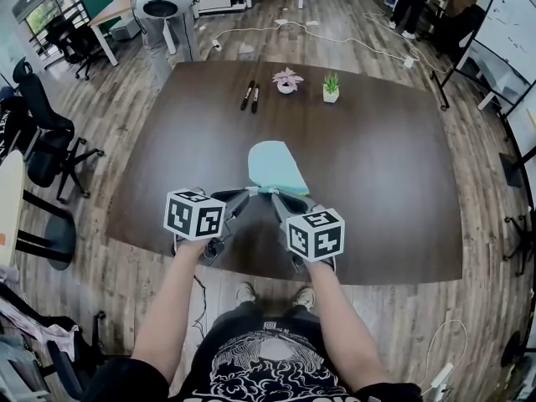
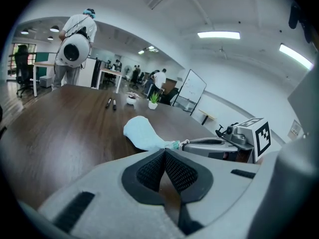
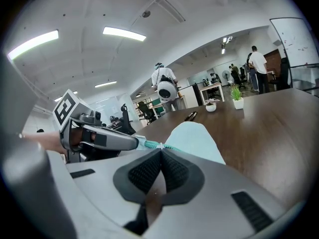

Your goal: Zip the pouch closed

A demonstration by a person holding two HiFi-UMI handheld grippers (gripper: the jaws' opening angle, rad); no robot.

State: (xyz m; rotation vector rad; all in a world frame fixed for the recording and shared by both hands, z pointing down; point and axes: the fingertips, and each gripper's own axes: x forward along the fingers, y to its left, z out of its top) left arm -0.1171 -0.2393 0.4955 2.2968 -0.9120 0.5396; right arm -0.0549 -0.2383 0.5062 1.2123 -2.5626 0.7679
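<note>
Pouch (image 1: 275,164) rests on table (image 1: 402,182), left gripper (image 1: 250,192) and right gripper (image 1: 275,193) fingers clamped on its zipper end.

Open tabletop (image 1: 402,182) flanks the pouch (image 1: 275,167); pens (image 1: 250,95), pink plant (image 1: 287,80) and green plant (image 1: 332,88) stand far behind it.

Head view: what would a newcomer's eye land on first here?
A pale teal pouch lies on the dark wooden table, its near zipper end pinched by the left gripper and the right gripper, both shut on it near the table's front edge. Two pens and two small potted plants sit at the far side.
</note>
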